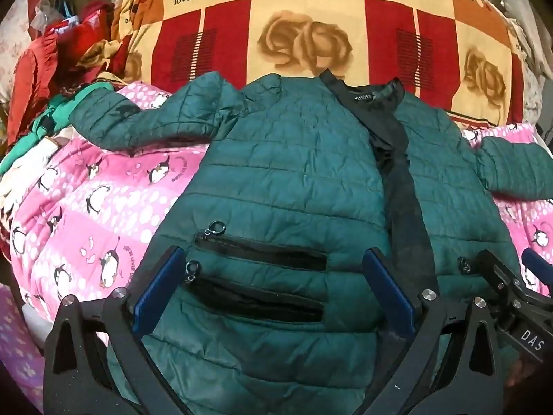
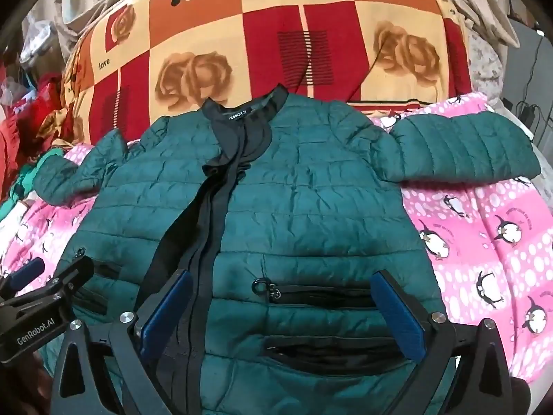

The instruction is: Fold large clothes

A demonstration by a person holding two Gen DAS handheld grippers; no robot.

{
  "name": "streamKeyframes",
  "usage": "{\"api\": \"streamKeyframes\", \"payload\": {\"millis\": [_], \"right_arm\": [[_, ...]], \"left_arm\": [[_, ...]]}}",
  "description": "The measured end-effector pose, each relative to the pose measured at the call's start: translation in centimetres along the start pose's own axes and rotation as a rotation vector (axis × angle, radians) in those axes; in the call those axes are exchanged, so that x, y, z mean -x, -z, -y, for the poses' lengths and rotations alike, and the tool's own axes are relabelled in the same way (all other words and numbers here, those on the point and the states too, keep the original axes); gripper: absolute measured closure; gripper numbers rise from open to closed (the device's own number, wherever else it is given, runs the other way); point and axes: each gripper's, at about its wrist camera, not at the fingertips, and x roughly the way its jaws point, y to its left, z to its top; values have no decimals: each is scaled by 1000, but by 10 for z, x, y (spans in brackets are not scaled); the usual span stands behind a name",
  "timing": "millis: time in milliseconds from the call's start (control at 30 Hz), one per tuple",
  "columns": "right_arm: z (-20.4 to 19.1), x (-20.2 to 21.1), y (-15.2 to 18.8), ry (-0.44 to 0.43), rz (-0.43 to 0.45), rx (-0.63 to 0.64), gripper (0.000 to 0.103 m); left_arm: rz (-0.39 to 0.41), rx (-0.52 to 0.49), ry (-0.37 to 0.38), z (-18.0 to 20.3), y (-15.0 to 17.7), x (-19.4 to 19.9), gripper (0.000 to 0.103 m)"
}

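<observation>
A dark green quilted jacket lies front up on a pink penguin blanket, sleeves spread out to both sides, black zipper strip down the middle. My left gripper is open and empty above the jacket's left pocket zippers. My right gripper is open and empty above the right pocket zippers of the jacket. The right gripper also shows at the right edge of the left wrist view, and the left gripper at the left edge of the right wrist view.
A folded red, orange and cream rose-patterned blanket rises behind the collar. A pile of red and green clothes lies at the left. The pink blanket extends to the right. Cables hang at the far right.
</observation>
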Motion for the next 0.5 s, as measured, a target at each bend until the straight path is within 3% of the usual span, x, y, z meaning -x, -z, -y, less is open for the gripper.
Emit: {"api": "streamKeyframes", "payload": {"millis": [333,500], "right_arm": [[-1,1,1,17,-1,23,0],[1,-3,2,-16,-3,-14,0]], "left_arm": [[-1,7,-7,-3,1,-2,1],[-1,11,-9,-4,2,-3,1]]}}
